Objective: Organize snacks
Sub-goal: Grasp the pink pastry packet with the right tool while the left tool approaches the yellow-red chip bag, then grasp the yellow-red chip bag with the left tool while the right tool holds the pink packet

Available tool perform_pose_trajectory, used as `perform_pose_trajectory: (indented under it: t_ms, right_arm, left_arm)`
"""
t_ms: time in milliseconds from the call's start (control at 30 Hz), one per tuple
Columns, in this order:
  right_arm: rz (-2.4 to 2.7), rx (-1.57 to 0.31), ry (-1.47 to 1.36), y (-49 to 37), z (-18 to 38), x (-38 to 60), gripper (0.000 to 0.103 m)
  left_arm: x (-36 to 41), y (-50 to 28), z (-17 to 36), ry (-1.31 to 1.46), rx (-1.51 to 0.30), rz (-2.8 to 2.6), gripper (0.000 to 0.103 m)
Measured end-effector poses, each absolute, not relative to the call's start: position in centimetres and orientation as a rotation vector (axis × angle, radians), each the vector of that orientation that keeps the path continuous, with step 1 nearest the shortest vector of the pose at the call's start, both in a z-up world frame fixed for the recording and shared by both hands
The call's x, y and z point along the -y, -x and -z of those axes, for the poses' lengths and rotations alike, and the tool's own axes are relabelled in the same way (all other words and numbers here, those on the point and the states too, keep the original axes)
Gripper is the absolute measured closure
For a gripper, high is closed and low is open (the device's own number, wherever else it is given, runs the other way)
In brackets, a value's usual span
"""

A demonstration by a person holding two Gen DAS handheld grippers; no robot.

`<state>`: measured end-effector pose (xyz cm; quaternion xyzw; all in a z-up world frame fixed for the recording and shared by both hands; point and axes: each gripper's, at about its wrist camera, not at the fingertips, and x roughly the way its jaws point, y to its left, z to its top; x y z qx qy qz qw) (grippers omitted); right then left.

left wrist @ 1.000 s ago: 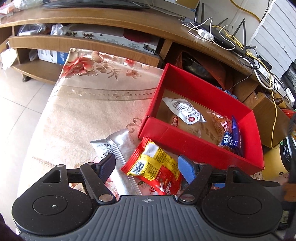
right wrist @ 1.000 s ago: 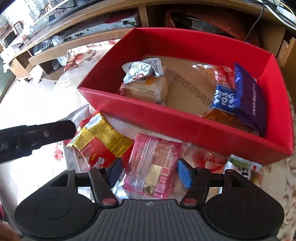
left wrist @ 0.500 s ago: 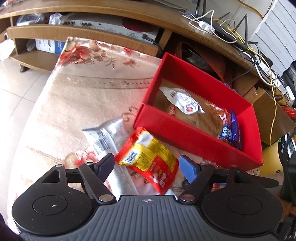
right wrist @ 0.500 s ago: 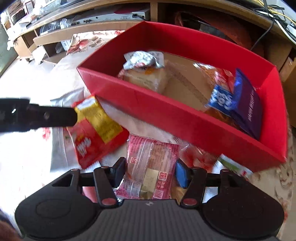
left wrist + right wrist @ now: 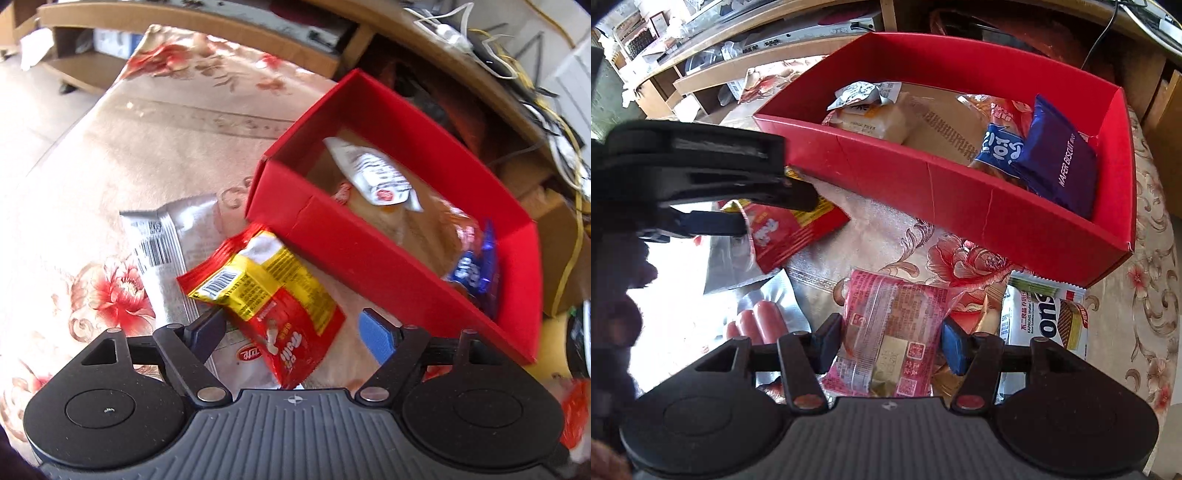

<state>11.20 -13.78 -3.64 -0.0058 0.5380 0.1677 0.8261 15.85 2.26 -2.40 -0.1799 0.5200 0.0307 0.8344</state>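
A red box (image 5: pixel 369 254) (image 5: pixel 960 199) stands on the flowered cloth and holds a bread pack (image 5: pixel 871 114), a blue pack (image 5: pixel 997 147) and a purple wafer pack (image 5: pixel 1060 166). My left gripper (image 5: pixel 295 332) is open around a red-and-yellow snack pack (image 5: pixel 273 299) that lies partly on a silver pack (image 5: pixel 162 251); it also shows in the right wrist view (image 5: pixel 713 188). My right gripper (image 5: pixel 890 343) is open around a pink clear pack (image 5: pixel 890 332) in front of the box.
A white wafer pack (image 5: pixel 1045 317) lies right of the pink pack. A silver sausage pack (image 5: pixel 757 317) lies to its left. A wooden TV stand (image 5: pixel 221 22) with cables and devices runs behind the table. The table edge drops to the floor at left.
Both grippers have drawn back from the box. The red-and-yellow pack now sits between the left fingers. The right fingers have closed in a little around the pink pack.
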Motion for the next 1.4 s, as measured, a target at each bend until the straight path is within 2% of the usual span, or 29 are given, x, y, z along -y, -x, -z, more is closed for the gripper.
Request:
perform_pose_trajectory:
  t_ms: [133,200,267,367,433,667,800,867,933,1100,1233,1400]
  right_arm:
    - [-0.375,-1.149,0.006,-11.2,3.8,13.9,0.049]
    - [-0.382,-1.149,0.005,-11.0,3.9,13.9,0.049]
    - [-0.385,-1.148,0.002,-10.6,3.9,14.1,0.049]
    - [-0.388,-1.148,0.002,-10.3,3.9,14.2,0.049]
    - [-0.394,-1.147,0.006,-10.1,3.8,14.2,0.049]
    - [-0.409,-1.148,0.018,-9.7,3.6,14.0,0.049]
    - [-0.418,-1.150,0.023,-9.6,3.6,13.9,0.049]
    - [-0.419,-1.149,0.021,-9.7,3.6,13.8,0.049]
    - [-0.423,-1.146,0.020,-9.7,3.5,13.8,0.049]
    - [-0.424,-1.138,0.002,-9.7,3.1,14.1,0.049]
    - [-0.429,-1.142,-0.008,-9.9,3.2,14.3,0.049]
    - [-0.438,-1.144,-0.019,-10.0,3.2,14.8,0.049]
  left_arm:
    - [-1.1,-16.5,2.5,0.351,-1.072,-0.148,0.019]
    - [-1.1,-16.7,2.6,0.340,-1.061,-0.173,0.023]
    - [-1.1,-16.5,2.6,0.293,-1.056,-0.169,0.038]
    - [-1.6,-15.9,2.8,0.229,-1.059,-0.124,0.051]
    - [-2.1,-15.3,2.5,0.194,-1.067,-0.108,0.055]
    - [-3.1,-11.9,2.0,0.076,-1.156,-0.011,0.055]
    - [-3.5,-10.6,1.1,0.129,-1.148,0.005,0.049]
    - [-4.2,-11.0,0.6,0.246,-1.129,-0.004,0.037]
    - [-4.3,-11.7,0.5,0.317,-1.126,-0.014,0.029]
    - [-4.3,-13.7,2.1,0.487,-1.153,-0.116,0.020]
    - [-4.0,-15.0,3.2,0.590,-1.130,-0.226,0.004]
    - [-2.0,-16.5,3.5,0.428,-1.124,-0.301,0.005]
